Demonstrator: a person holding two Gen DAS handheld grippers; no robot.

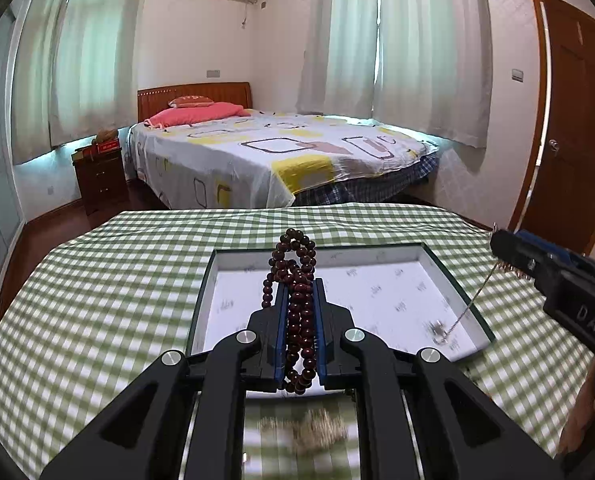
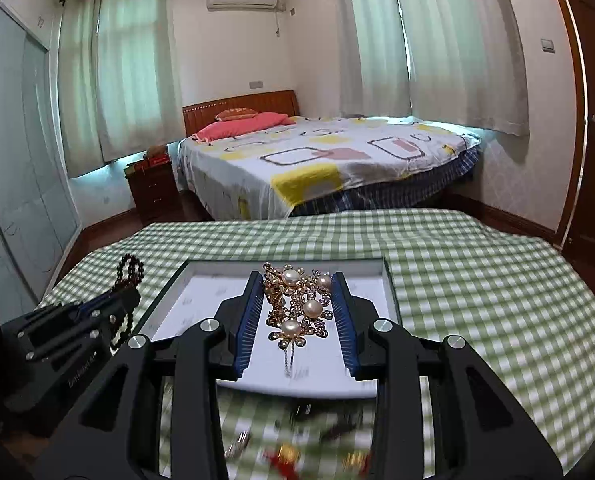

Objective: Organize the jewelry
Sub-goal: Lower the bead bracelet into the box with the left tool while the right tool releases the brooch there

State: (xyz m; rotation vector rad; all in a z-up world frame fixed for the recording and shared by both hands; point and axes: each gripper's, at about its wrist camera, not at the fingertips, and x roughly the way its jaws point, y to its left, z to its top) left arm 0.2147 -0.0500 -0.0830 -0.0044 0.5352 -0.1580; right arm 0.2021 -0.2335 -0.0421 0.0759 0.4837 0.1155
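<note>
Two grippers are in play: the left gripper (image 1: 299,284) with one strand of dark red beads (image 1: 297,280) between its fingers, and the right gripper (image 2: 297,280) with one gold brooch cluster (image 2: 299,304) between its fingers, on which four pearls show. Ahead of and below both pairs of fingers lies one shallow white tray (image 1: 449,280) on one checked tabletop (image 1: 117,280). One thin chain (image 1: 471,302) hangs from the right fingers into the tray.

Green-and-white gingham cloth (image 1: 97,300) covers the surface; on it a tray (image 1: 449,276) with a dark green rim and a white floor speckled with grey marks. The bead string (image 1: 297,280) is dark reddish brown. The brooch cluster (image 2: 297,308) is gold with white pearls. Each black tool, left (image 1: 300,312) and right (image 2: 297,312), has blue pads
</note>
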